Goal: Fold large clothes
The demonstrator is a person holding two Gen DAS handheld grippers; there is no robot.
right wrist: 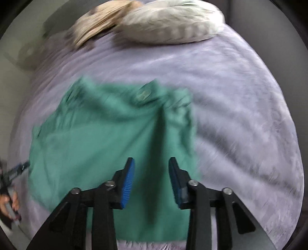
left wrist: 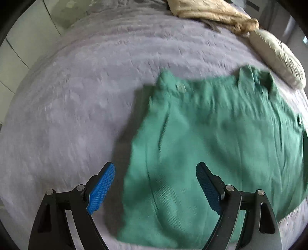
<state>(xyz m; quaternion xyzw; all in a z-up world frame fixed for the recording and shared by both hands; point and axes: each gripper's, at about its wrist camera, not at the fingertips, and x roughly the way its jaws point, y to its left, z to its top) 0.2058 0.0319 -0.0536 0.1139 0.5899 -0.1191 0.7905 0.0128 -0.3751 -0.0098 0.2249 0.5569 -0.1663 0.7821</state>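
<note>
green garment [left wrist: 202,134] is seen laid flat on the lilac bed cover [left wrist: 77,96], a waistband with a button [left wrist: 181,87] at its far end, so it is read as trousers or shorts already doubled over, though motion blur leaves that uncertain. its long axis is taken to run from 6 toward 12 o'clock in both wrist views, near hem toward the cameras, waistband away. left gripper [left wrist: 156,188] is held with jaws spread wide, nothing between them; the garment's left edge is found just inside the gap, with most of the cloth lying toward 1 to 3 o'clock of it. right gripper [right wrist: 152,180] is held with jaws parted more narrowly, also empty, and is poised directly over the near half of the cloth, whose right edge is placed toward 2 o'clock of the jaws; whether the pads touch the fabric cannot be told. a dark lengthwise crease [right wrist: 159,134] is noted running toward 12 o'clock from between the right jaws. the right gripper is judged the more central over the near hem, the left set at the outer edge. the next fold is judged to turn on the near hem being carried toward 12 o'clock onto the waistband. a pale pillow [right wrist: 173,21] and a tan blanket [left wrist: 211,11] are logged at the far end, apart from the garment.
</note>
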